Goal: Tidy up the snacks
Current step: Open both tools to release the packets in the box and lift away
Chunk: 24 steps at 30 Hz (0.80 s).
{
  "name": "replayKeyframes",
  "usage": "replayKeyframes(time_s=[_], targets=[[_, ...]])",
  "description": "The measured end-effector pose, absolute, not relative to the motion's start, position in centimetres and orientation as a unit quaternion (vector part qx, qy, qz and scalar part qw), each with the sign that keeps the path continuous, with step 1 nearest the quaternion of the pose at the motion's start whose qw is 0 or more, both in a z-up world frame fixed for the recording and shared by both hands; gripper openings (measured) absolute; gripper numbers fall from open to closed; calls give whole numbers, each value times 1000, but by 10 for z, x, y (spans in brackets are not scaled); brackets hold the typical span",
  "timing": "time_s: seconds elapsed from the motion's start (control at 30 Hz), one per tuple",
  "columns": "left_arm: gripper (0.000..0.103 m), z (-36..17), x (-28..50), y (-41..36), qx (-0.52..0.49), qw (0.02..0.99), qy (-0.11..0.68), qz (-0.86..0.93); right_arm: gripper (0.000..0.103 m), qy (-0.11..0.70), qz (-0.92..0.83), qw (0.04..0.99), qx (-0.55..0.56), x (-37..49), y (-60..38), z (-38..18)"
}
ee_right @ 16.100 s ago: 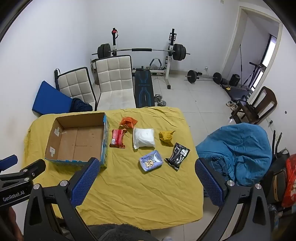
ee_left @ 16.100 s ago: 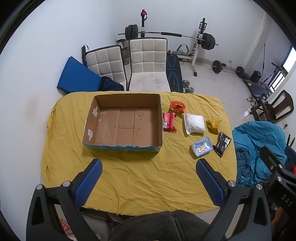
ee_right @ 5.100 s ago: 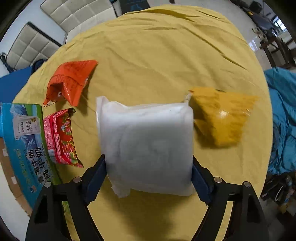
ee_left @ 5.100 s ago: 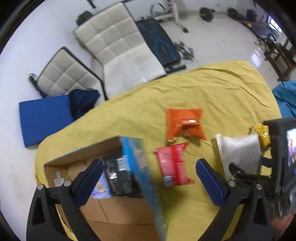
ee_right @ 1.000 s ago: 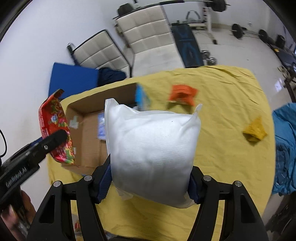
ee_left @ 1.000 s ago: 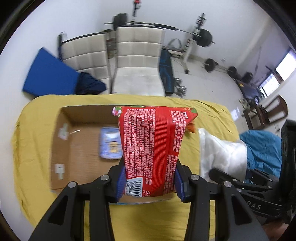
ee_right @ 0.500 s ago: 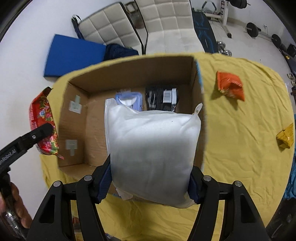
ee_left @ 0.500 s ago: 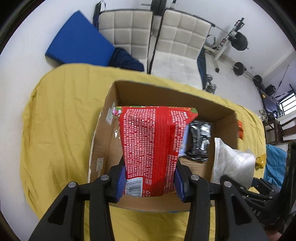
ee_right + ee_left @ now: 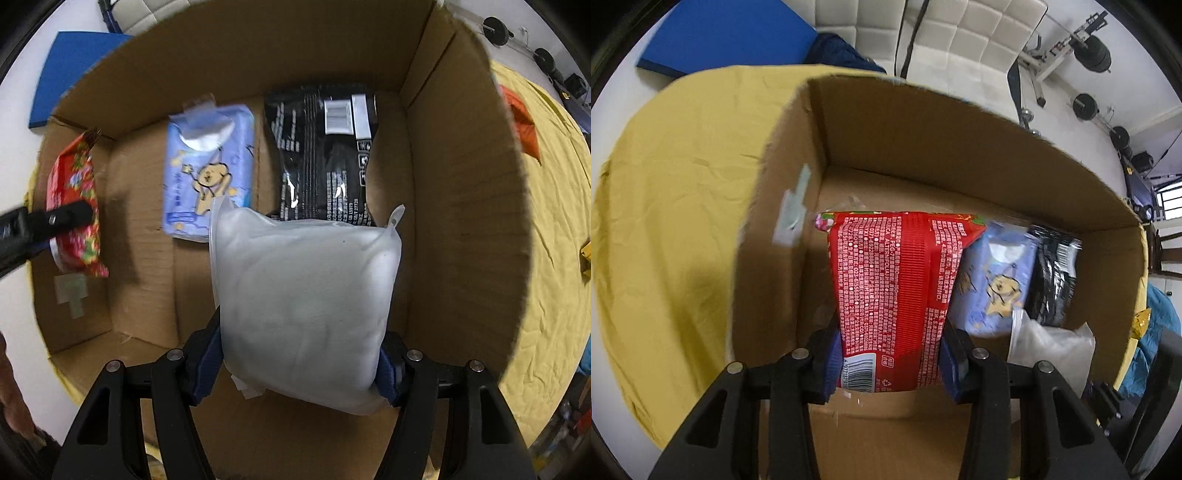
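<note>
My left gripper (image 9: 886, 363) is shut on a red snack packet (image 9: 897, 295) and holds it down inside the open cardboard box (image 9: 923, 133), near the box's left wall. My right gripper (image 9: 299, 363) is shut on a puffy white bag (image 9: 306, 310), low inside the same box (image 9: 461, 184) toward its right wall. On the box floor lie a light blue packet (image 9: 210, 166) with a cartoon dog and a black packet (image 9: 325, 158). The red packet (image 9: 75, 206) and the left gripper's finger show at the left edge of the right wrist view.
The box stands on a table under a yellow cloth (image 9: 672, 184). An orange packet (image 9: 522, 125) and a yellow packet (image 9: 586, 254) lie on the cloth to the right of the box. Two white chairs (image 9: 960, 44), a blue mat (image 9: 720, 33) and weight gear stand beyond the table.
Both grippers have come down from above the box into it, each still holding its packet. The box walls now fill both views.
</note>
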<state>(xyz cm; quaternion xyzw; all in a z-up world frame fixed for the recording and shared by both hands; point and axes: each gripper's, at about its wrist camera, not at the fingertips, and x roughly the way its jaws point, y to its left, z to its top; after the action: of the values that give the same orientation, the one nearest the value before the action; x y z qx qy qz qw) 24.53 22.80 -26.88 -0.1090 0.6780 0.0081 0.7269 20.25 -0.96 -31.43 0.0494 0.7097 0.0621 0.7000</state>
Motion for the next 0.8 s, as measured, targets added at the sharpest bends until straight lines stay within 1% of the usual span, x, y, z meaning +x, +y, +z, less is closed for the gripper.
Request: replayKeyframes(time_s=[0.27,0.4,0.53,0.57,0.7,0.73,0.8], targets=[[43,-301,276,218,-67,713,698,-3,78,716,38,695,44,206,-4,-329],[43,-310,281,210,-43,702,711,-7,79,721,32,691,47,205,1,-332],[48,-307,282,204,-36,702,712,-3,81,723,28,689,49,212,-2,-330],[51,-305,283,204,-36,703,710,-1,82,722,27,689,51,212,-2,-329],[56,-293,283,203,-39,712,701,-1,83,721,25,690,52,217,-2,-324],[57,-290,282,201,-40,714,699,-1,85,721,25,691,51,218,0,-321],[68,-283,275,202,-44,718,694,-1,90,717,27,694,53,219,1,-313]])
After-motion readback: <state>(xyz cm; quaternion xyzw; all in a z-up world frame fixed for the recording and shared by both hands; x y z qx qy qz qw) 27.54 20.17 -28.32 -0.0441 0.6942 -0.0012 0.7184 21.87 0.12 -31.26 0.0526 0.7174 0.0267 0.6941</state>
